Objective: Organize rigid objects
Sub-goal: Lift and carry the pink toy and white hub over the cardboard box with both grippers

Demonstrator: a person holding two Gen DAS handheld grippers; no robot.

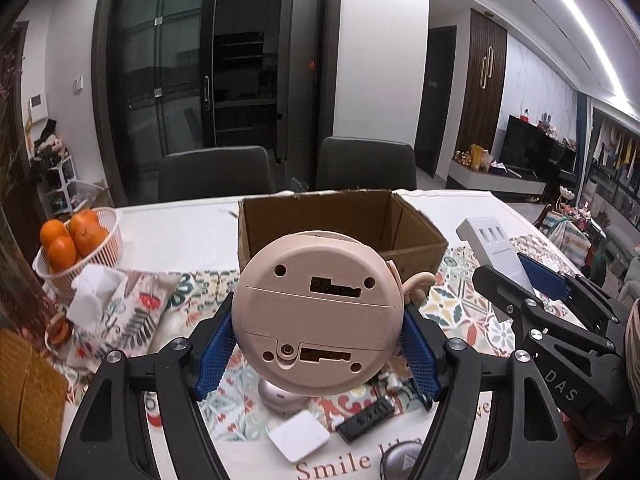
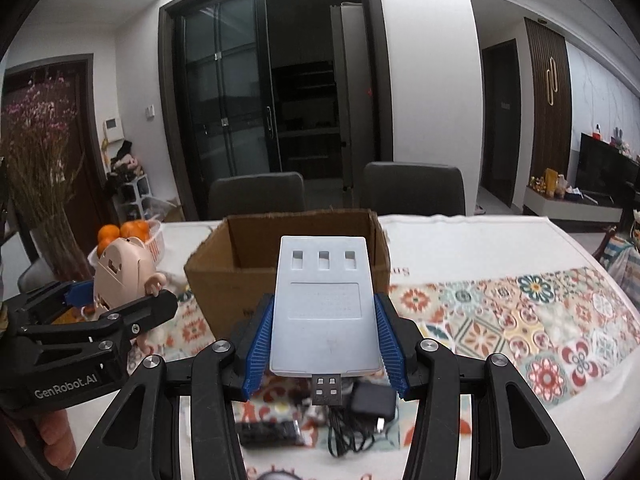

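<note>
My left gripper is shut on a round pink plastic toy, its flat base with slots facing the camera, held above the table. My right gripper is shut on a flat white device with a USB plug at its near end. An open cardboard box stands on the table just beyond both held things; it is the box right behind the white device. The right gripper with the white device shows at the right of the left wrist view. The left gripper and pink toy show at the left of the right wrist view.
On the patterned cloth below lie a black charger with cable, a black stick, a white square and a silver round item. A basket of oranges and a tissue pouch sit at left. Two chairs stand behind.
</note>
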